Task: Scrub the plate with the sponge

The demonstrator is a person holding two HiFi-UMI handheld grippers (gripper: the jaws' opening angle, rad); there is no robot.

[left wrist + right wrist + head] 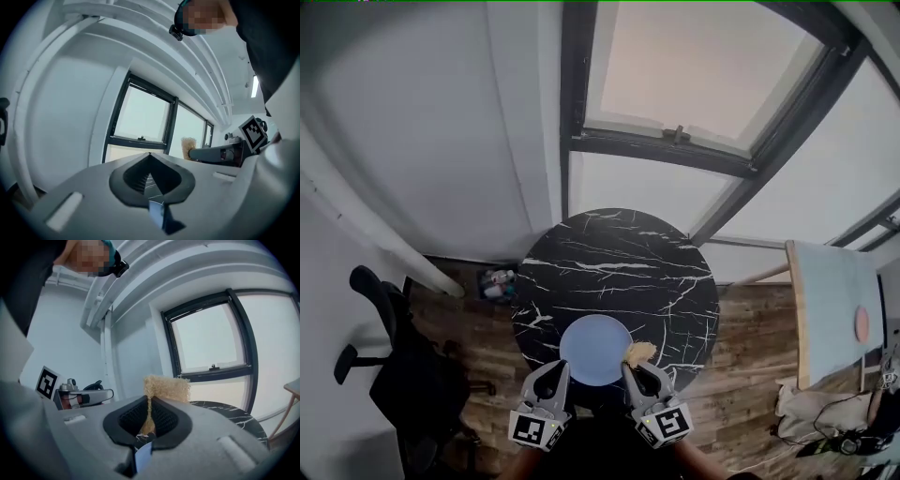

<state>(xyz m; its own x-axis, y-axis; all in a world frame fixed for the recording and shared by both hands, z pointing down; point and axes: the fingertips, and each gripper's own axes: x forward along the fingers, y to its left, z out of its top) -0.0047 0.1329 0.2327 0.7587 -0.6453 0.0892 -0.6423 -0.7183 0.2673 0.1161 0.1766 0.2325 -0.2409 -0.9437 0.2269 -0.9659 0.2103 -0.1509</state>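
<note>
A pale blue plate (pixel 593 349) lies at the near edge of the round black marble table (pixel 619 262). My left gripper (pixel 558 367) is at the plate's left rim with its jaws shut, tips together in the left gripper view (pixel 150 157). A sliver of the plate (pixel 157 213) shows low between the jaws; whether they pinch the rim I cannot tell. My right gripper (pixel 635 367) is shut on a tan fibrous sponge (pixel 639 352) at the plate's right rim. The sponge (pixel 166 389) sticks up past the closed jaws (pixel 150 399).
A black office chair (pixel 394 375) stands on the wooden floor to the left. A small box of items (pixel 497 283) sits by the wall. At the right is a pale table (pixel 834 309) with a round orange thing (pixel 862 323). Behind the marble table is a large window (pixel 703 84).
</note>
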